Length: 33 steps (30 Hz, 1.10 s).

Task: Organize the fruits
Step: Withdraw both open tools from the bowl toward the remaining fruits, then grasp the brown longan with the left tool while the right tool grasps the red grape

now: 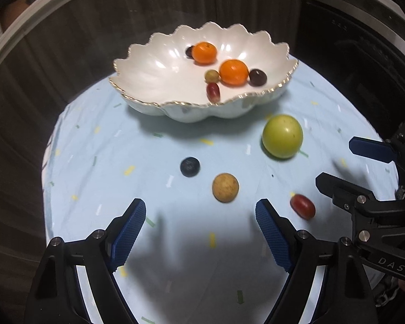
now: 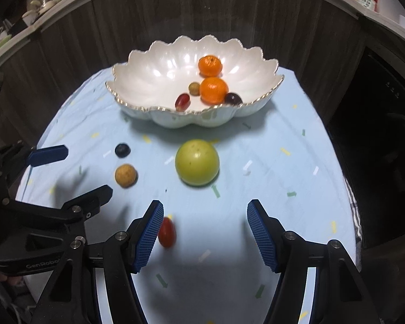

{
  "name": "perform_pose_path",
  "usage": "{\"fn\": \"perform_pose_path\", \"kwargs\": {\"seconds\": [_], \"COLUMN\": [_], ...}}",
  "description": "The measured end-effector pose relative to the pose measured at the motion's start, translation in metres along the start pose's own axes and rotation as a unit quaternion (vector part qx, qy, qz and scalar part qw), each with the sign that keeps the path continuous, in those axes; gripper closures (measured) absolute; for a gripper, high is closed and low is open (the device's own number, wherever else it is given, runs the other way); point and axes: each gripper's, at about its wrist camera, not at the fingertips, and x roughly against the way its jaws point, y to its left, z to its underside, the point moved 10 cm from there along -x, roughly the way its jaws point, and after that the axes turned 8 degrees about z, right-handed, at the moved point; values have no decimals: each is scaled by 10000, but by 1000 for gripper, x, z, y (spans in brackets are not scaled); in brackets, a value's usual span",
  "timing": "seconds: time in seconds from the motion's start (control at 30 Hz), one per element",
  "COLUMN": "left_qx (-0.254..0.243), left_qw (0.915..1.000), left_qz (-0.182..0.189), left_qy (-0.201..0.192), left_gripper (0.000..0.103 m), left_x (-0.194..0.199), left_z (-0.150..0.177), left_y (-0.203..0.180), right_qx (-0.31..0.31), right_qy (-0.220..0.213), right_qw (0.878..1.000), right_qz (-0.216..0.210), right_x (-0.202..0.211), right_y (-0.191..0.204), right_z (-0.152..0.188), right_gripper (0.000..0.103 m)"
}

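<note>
Grippers first: your left gripper (image 1: 199, 210) stands wide with nothing between its blue pads, and your right gripper (image 2: 205, 213) also gapes empty, a glossy red grape (image 2: 166, 232) lying just beside its left pad (image 2: 148, 237); you cannot tell whether they touch. Beyond them, on the pale blue speckled cloth (image 1: 94, 162), you see a tan, rough-skinned round fruit (image 1: 225, 187), a dark blueberry (image 1: 190, 166) near it, and a large smooth green fruit (image 1: 282, 136). Farthest sits the white scalloped bowl (image 1: 148, 81) with gilt rim, holding two tangerines (image 1: 233, 72), a red grape, a pale one and dark ones.
</note>
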Motion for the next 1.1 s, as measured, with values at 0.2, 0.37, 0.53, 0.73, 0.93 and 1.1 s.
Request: {"fn": "perform_pose_path", "kwargs": {"seconds": [0.2,0.37,0.53,0.73,0.93,1.1], "left_qx": [-178,-348,-503,-699,-703,-628], "left_qw": [9998,9993,9986,9973,9968,9967], "left_qz": [95,66,165,220,382,518], "left_qy": [74,90,53,-2,5,31], "left_gripper": [22,23,24,24,30,40], "left_x": [-10,-13,-18,-24,-34,-43], "left_z": [3,5,6,2,-2,-2], "left_y": [-3,-2,-3,-6,-9,-11], "right_qx": [119,240,360,459,413,361], "right_qy": [107,213,316,441,545,529], "right_qw": [9999,9994,9987,9975,9968,9970], "right_qz": [-32,-102,-163,-313,-413,-443], "right_x": [-5,-9,-14,-19,-23,-25], "right_y": [5,13,21,28,29,30], "right_z": [6,12,18,24,28,27], "right_gripper": [38,38,40,55,63,66]}}
